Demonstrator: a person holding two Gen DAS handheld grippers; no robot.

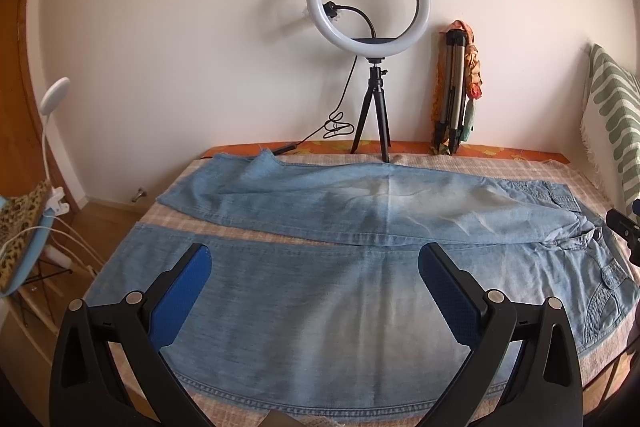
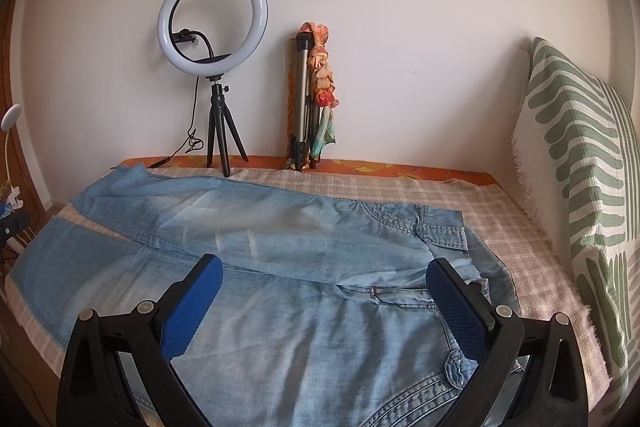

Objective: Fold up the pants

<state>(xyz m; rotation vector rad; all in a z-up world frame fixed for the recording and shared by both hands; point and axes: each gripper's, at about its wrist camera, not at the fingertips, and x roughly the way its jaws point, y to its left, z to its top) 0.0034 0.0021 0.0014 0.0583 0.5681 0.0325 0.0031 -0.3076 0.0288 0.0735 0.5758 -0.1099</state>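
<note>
Left wrist view first: one pair of light blue denim pants (image 1: 320, 211) lies spread flat across the checked bedcover (image 1: 560, 175), both legs running off to the left, waistband and pockets over on the right. Two legs, side by side, a thin strip of cover showing between them near the hems. The left gripper (image 1: 314, 263) hangs above the near leg with its two blue-padded fingers (image 1: 184, 291) spread wide, nothing between them, and not touching the cloth as far as I can tell. At the far right edge, a dark bit of the other tool pokes in. Over to the right wrist view now, and the right gripper (image 2: 324, 275) is just the same: jaws wide apart, empty, poised over the waist end of the pants (image 2: 280, 235), where two flap pockets and the fly seam show. Along the wall behind, count them: one ring light (image 2: 212, 27) on a small black tripod, one folded silver tripod (image 2: 302, 99) with a colourful scarf (image 2: 324, 83) tied on it. One green-and-white patterned cushion (image 2: 576, 163) stands upright at the right side of the bed. One white clip lamp (image 1: 52, 107) at far left.
</note>
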